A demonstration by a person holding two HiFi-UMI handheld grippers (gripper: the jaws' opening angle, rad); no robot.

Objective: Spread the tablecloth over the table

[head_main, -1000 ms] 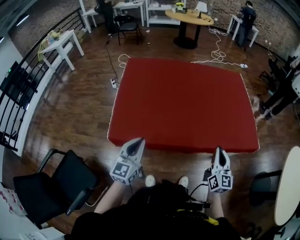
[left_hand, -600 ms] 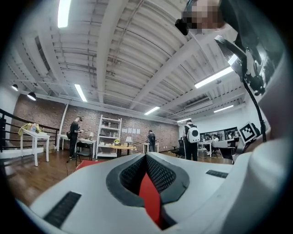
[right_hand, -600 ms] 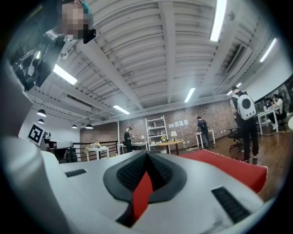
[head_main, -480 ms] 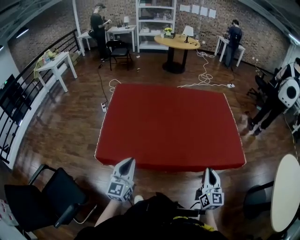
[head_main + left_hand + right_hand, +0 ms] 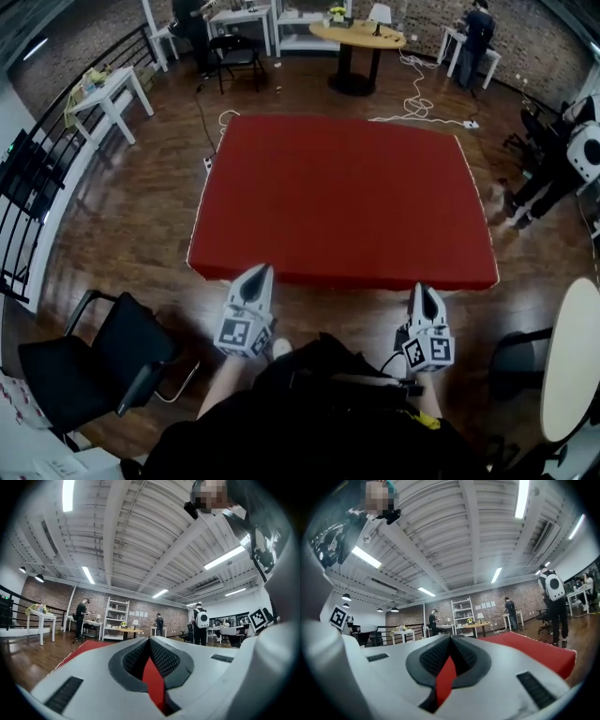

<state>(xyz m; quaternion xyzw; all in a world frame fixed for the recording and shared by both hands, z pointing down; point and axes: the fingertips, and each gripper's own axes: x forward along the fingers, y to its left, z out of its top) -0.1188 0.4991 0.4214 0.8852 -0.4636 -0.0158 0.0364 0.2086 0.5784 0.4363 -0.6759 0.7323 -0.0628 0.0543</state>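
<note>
A red tablecloth point(image 5: 342, 197) lies flat over the whole table, its near edge hanging over the front. My left gripper point(image 5: 259, 272) is at the near edge toward the left corner, shut on the cloth's hem. My right gripper point(image 5: 422, 291) is at the near edge further right, also shut on the hem. In the left gripper view a strip of red tablecloth point(image 5: 153, 679) is pinched between the closed jaws of the left gripper point(image 5: 150, 641). The right gripper view shows the same: red tablecloth point(image 5: 445, 681) in the right gripper point(image 5: 451, 639). Both grippers point level.
A black chair point(image 5: 98, 361) stands at my front left and a white round table point(image 5: 574, 361) at my right. A person with a white backpack point(image 5: 574, 155) is beyond the table's right side. Cables point(image 5: 422, 70), a wooden round table point(image 5: 356, 37) and white desks stand behind.
Both grippers have shifted slightly along the floor level, still holding the cloth's near edge. The head view has swung, so the table sits differently in the picture.
</note>
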